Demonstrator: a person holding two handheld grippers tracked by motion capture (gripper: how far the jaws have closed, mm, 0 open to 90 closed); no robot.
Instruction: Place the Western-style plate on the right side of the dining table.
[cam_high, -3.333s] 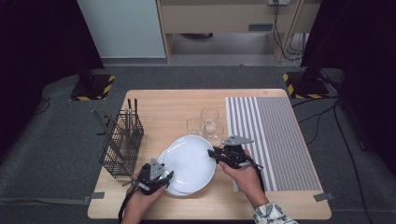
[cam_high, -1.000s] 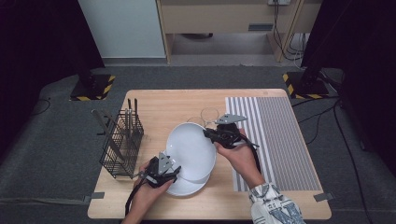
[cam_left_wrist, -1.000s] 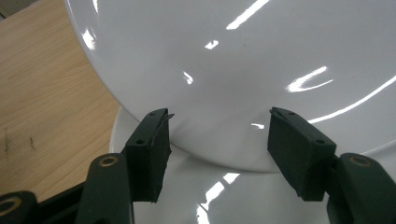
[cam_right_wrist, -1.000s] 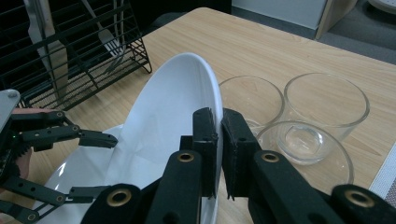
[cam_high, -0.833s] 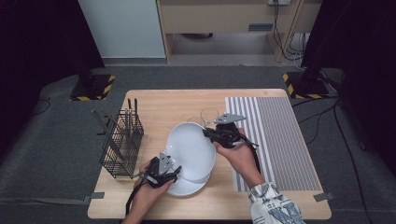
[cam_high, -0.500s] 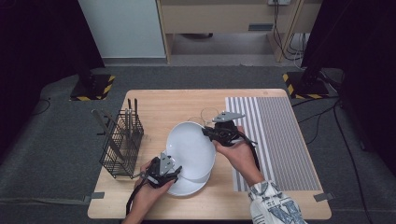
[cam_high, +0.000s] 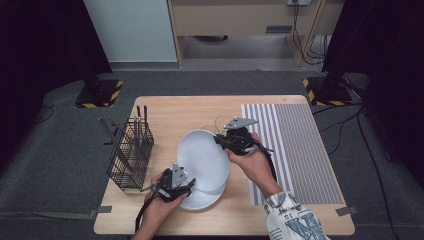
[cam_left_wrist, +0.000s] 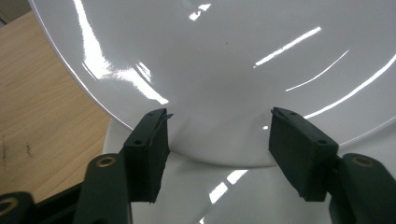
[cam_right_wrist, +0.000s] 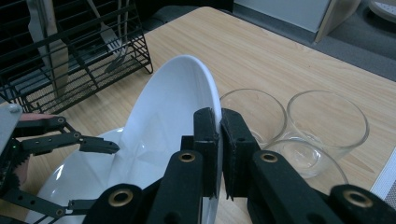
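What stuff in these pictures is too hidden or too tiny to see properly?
- How many plates are stacked: in the high view the tilted top plate covers most of the lower plate.
- The drinking glasses: in the high view the right gripper and the lifted plate hide them.
- What stands in the wire rack: too small in the high view, cut off by the edge in the right gripper view.

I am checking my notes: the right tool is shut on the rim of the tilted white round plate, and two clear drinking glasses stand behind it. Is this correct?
Nearly. The right tool is shut on the tilted white round plate, but the right gripper view shows three clear drinking glasses, not two.
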